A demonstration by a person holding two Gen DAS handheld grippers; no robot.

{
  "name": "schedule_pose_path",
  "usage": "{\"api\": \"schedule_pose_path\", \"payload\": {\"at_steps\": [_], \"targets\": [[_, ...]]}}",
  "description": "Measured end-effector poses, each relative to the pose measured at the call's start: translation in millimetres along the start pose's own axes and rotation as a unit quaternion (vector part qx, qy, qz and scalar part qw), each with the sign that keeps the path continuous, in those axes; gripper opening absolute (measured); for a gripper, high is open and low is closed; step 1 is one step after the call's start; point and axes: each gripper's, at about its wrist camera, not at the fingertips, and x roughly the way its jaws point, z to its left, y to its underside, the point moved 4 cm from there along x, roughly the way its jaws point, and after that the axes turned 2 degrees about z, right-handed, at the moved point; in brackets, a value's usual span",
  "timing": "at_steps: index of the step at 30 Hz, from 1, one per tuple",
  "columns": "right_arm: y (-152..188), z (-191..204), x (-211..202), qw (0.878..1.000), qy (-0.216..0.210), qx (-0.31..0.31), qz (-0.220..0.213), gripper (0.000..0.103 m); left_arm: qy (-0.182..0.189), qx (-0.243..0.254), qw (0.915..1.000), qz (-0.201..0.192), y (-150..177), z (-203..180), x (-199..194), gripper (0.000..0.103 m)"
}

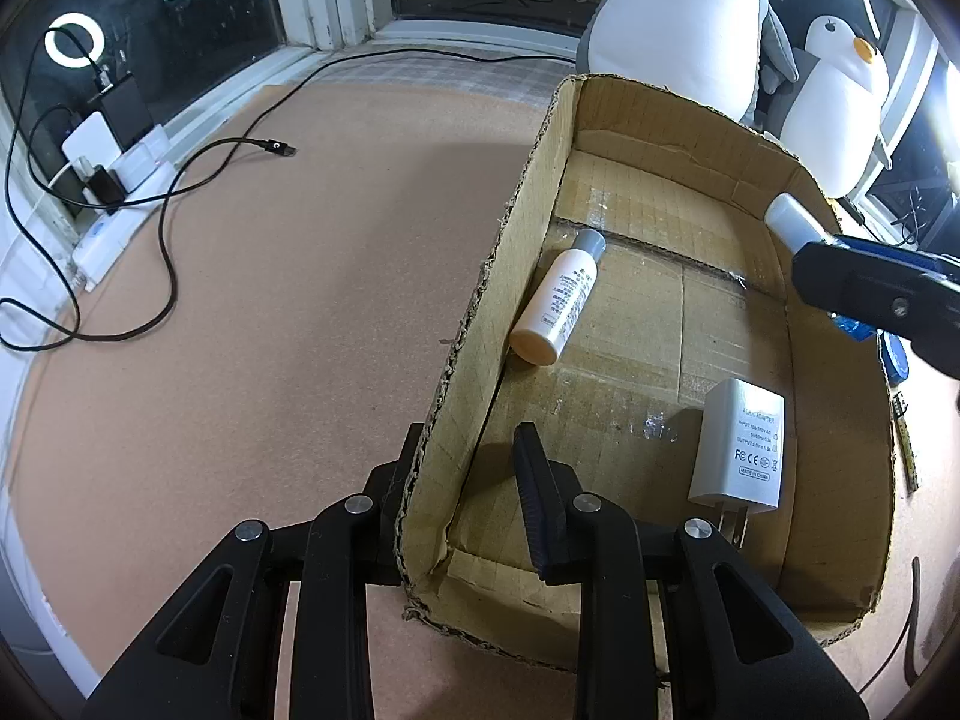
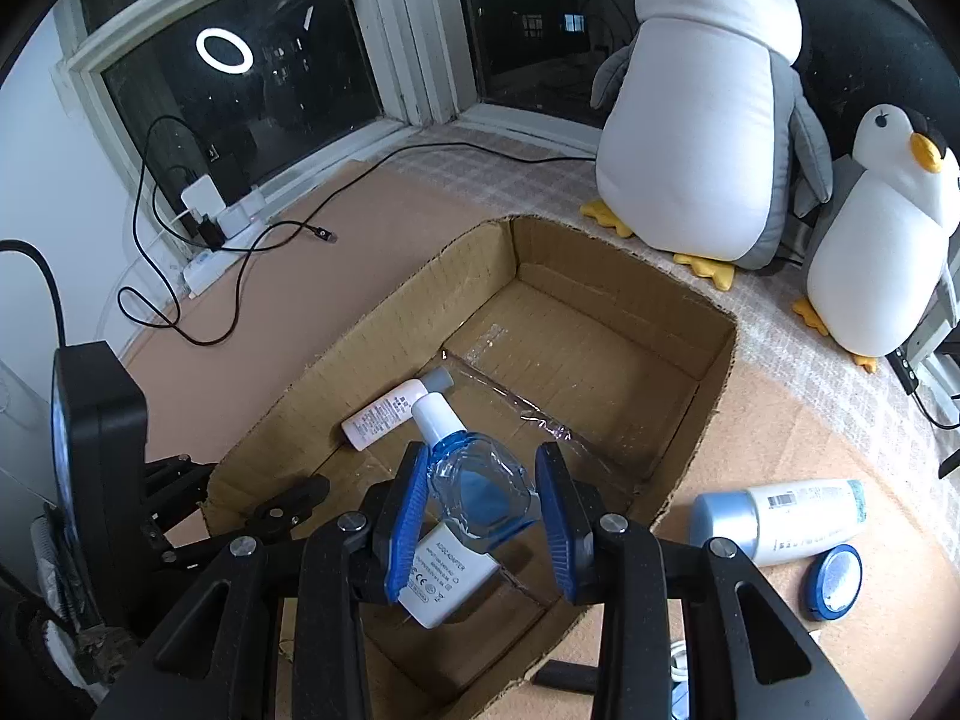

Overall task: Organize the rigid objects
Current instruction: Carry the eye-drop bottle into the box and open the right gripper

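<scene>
Task looks roughly halfway, judging by what's in vs out of the cardboard box [image 2: 717, 360]. Already inside: white lotion bottle [image 1: 558, 300] w/ grey cap, lying on its side against the left wall, & white power adapter [image 1: 738, 450] flat on the box floor at the near right, prongs toward the near edge. In transit: blue clear bottle [image 2: 480, 480] w/ white cap, pinched between the pads of the right gripper [image 2: 483, 516], jaws partway closed on it, hanging above the box interior, over the adapter, cap pointing toward the far-left. Not yet let go. Left gripper [image 1: 465, 480] has its jaws nearly closed on the box's near-left wall, one finger outside & one inside, prob. steadying the box. Still out on the mat, right of the box: big white tube bottle w/ light-blue cap [image 2: 780, 519], on its side, & small round blue-rimmed tin [image 2: 834, 582] just near of it. So 2 in, 1 about to go in, at least 2 left. Penguin plushies [image 2: 702, 114] & cable [image 2: 240, 264] at the far side prob. aren't part of it.
</scene>
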Motion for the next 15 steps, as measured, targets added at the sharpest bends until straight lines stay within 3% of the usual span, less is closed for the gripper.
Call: {"api": "schedule_pose_path", "payload": {"at_steps": [13, 15], "targets": [[0.4, -2.8, 12.5, 1.000, 0.001, 0.006, 0.008, 0.034, 0.000, 0.000, 1.0000, 0.000, 0.0, 0.5, -0.1, 0.027], [0.3, -2.7, 12.4, 1.000, -0.002, 0.007, 0.010, 0.047, 0.000, 0.000, 1.0000, 0.000, 0.0, 0.5, -0.1, 0.027]]}}
